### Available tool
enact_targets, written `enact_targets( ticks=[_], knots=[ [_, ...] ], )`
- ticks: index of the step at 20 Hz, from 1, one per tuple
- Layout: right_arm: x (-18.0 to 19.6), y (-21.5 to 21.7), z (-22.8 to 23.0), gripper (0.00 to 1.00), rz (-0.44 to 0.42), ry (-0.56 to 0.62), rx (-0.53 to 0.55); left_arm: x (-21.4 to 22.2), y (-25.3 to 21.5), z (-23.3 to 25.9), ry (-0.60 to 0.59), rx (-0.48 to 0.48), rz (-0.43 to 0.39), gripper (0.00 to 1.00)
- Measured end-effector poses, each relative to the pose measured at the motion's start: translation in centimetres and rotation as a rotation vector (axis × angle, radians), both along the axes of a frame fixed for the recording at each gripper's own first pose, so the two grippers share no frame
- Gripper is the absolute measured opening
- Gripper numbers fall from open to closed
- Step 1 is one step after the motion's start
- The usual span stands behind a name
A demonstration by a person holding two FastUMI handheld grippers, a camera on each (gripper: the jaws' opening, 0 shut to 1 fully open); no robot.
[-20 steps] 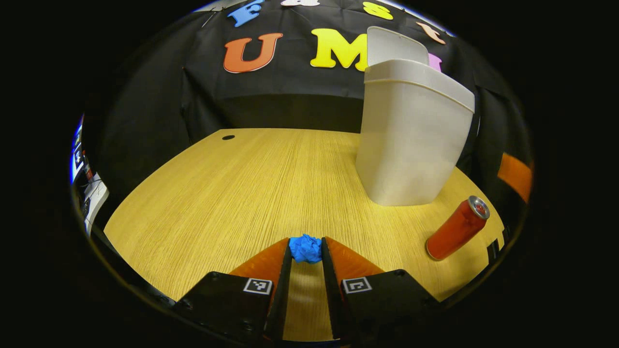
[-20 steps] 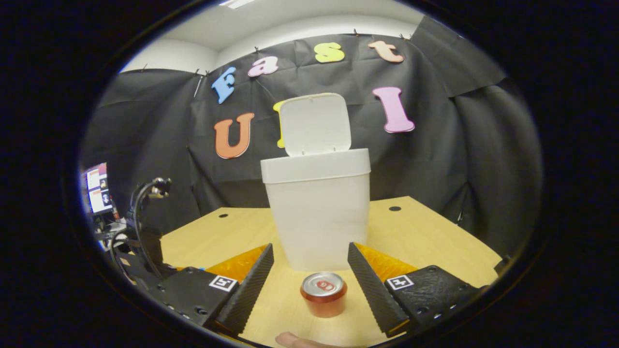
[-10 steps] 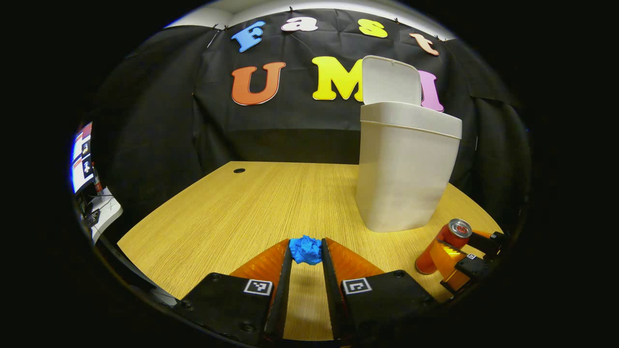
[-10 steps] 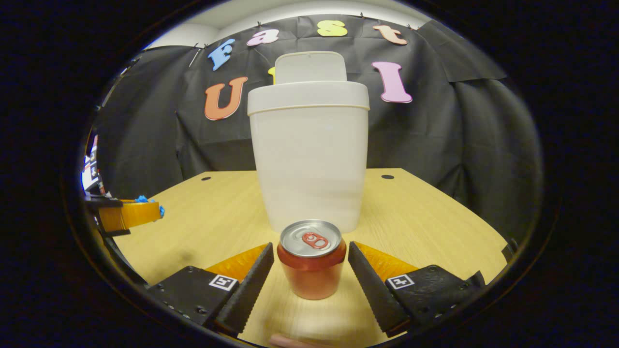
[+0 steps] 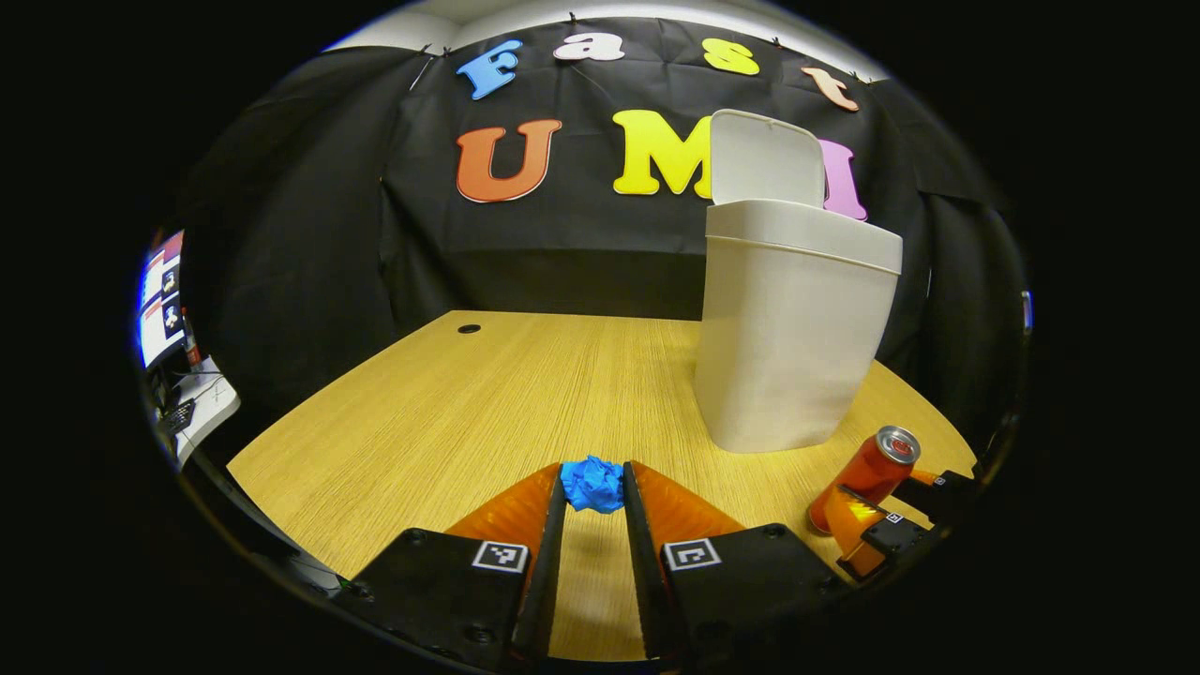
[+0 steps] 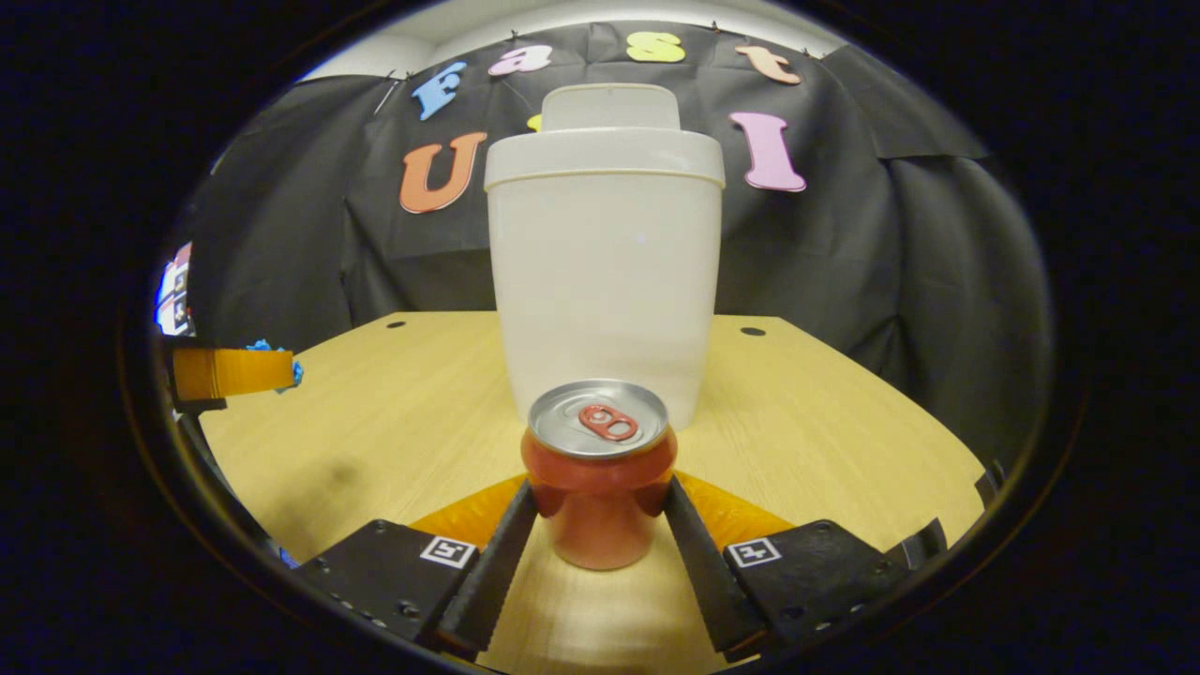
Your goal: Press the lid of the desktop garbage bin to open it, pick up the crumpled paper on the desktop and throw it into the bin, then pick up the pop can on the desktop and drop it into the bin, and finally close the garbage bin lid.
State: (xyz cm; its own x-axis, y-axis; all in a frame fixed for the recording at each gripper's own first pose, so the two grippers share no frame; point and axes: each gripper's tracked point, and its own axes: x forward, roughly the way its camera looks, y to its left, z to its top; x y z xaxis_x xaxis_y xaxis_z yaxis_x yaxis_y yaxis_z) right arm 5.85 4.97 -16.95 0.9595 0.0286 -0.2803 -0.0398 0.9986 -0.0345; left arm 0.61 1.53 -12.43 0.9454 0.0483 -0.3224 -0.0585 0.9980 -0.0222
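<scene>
The blue crumpled paper is pinched at the tips of my left gripper, which is shut on it and held a little above the wooden desktop. The white bin stands to the right ahead, its lid tipped up and open. In the right gripper view the red pop can stands upright between the fingers of my right gripper, both pressing its sides. The bin rises just behind the can. My left gripper with the paper shows at far left.
Near the desk's right front edge, the left gripper view shows the can and my right gripper around it. Two cable holes sit near the back of the desktop. A screen and clutter lie beyond the left edge.
My right gripper has come forward around the can and its fingers have closed onto it. My left gripper, still holding the paper, has lifted and levelled out.
</scene>
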Motion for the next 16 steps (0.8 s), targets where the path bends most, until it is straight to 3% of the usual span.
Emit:
enact_targets(
  ticks=[11, 16],
  knots=[
    [-0.7, -2.3, 12.3, 0.81, 0.024, -0.214, 0.044, 0.0, -0.4, 4.3, -0.120, -0.044, 0.006, 0.39],
    [0.1, -4.0, 14.5, 0.80, 0.029, -0.234, 0.028, 0.5, 0.7, 7.0, -0.170, -0.041, 0.034, 0.39]
  ],
)
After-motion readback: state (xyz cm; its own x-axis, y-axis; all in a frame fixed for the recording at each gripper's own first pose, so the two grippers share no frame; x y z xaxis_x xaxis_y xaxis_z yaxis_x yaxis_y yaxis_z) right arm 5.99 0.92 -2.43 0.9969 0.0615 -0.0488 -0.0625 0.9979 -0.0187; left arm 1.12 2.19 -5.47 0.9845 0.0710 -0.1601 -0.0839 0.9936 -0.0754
